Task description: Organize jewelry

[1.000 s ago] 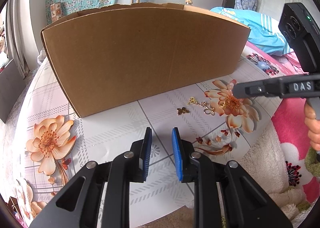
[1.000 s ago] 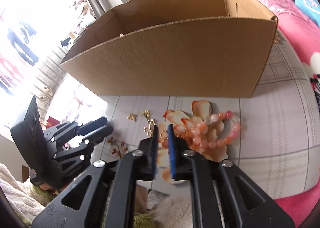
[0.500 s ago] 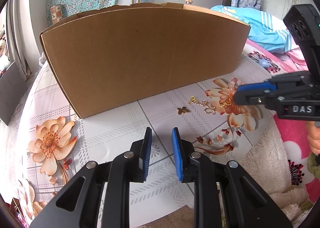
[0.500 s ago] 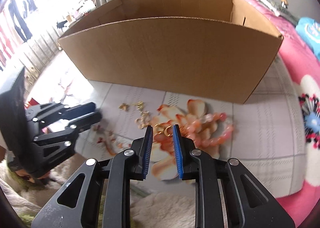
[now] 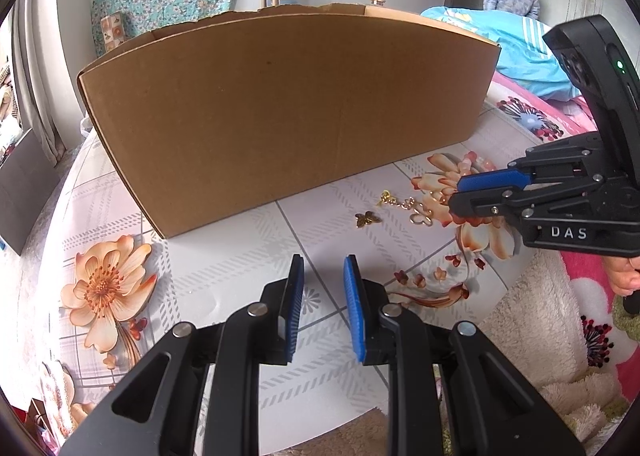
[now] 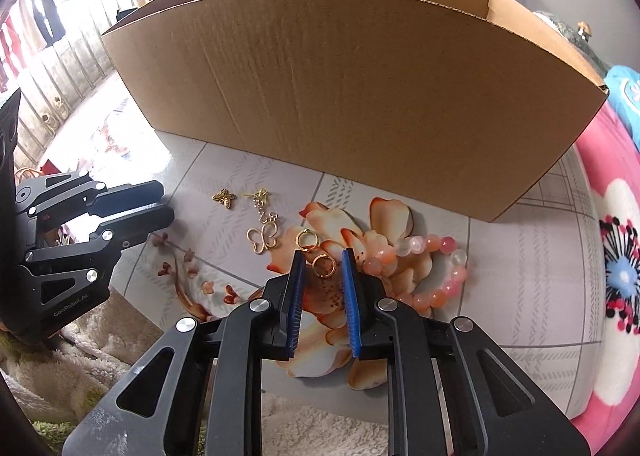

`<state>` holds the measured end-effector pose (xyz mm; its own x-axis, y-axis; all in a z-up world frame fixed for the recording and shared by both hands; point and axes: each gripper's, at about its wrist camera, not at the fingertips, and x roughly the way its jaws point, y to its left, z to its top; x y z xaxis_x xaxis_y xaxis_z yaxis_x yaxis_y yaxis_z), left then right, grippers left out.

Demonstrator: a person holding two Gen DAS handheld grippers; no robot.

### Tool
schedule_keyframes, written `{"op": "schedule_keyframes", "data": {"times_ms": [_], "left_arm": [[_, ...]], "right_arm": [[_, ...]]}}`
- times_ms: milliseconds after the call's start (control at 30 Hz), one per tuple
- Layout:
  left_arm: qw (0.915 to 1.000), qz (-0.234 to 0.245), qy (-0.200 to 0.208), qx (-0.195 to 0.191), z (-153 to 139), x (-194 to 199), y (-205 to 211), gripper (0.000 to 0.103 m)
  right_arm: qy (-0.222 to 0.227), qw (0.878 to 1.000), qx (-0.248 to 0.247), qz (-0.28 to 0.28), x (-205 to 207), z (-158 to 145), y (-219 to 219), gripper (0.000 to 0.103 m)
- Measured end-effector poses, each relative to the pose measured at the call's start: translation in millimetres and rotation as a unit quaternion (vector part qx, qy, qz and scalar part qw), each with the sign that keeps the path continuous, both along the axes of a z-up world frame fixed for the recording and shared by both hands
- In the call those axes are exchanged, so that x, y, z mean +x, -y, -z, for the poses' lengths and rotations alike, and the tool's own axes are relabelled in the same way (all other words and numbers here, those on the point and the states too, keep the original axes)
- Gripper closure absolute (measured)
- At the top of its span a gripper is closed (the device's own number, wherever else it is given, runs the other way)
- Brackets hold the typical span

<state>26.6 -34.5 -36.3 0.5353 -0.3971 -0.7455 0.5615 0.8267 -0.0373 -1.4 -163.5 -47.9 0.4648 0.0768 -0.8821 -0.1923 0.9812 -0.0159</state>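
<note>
From the left wrist, the left gripper (image 5: 323, 296) hangs over a bare patch of the flowered tablecloth (image 5: 224, 256), its blue pads a modest gap apart with nothing between them. Ahead stands a tall cardboard box (image 5: 280, 108); its inside is hidden from here. To the right, just before the box, small gold pieces lie loose: a butterfly charm (image 5: 368, 219) and a chain earring (image 5: 404, 204). The right gripper (image 5: 456, 196) reaches in from the right above them; its body reads "DAS". Nothing seems put away yet, so the sorting looks barely begun.

From the right wrist, the right gripper (image 6: 322, 280) points steeply down, jaws closing with a gold ring (image 6: 324, 266) lying in the gap, the pads not yet pressing it. A second ring (image 6: 307, 239) sits just beyond, the wire butterfly (image 6: 262, 237) to its left, and a pink bead bracelet (image 6: 420, 268) to the right. The left gripper (image 6: 160, 204) waits at far left, marked "GenRobot.AI". Every piece remains on the cloth.
</note>
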Motion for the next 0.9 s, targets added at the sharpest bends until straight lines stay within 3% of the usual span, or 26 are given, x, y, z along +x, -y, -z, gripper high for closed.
{"op": "schedule_keyframes", "data": {"times_ms": [167, 400, 633, 900], "left_arm": [[1.0000, 0.000, 0.000, -0.001, 0.6, -0.3, 1.0, 0.083], [1.0000, 0.000, -0.002, -0.004, -0.8, 0.6, 1.6, 0.083], [0.9971, 0.057, -0.002, -0.050, -16.6, -4.7, 18.5, 0.083], [0.9928, 0.118, 0.002, -0.019, -16.1, 5.7, 63.0, 0.083]], "right_arm": [[-0.006, 1.000, -0.007, -0.010, 10.3, 1.6, -3.1, 0.094], [-0.004, 1.000, 0.017, 0.011, 13.4, 2.1, 4.3, 0.095], [0.001, 0.998, 0.042, 0.055, 0.9, -1.0, 34.2, 0.096], [0.010, 0.994, 0.077, 0.079, -5.5, 0.9, 56.2, 0.100]]}}
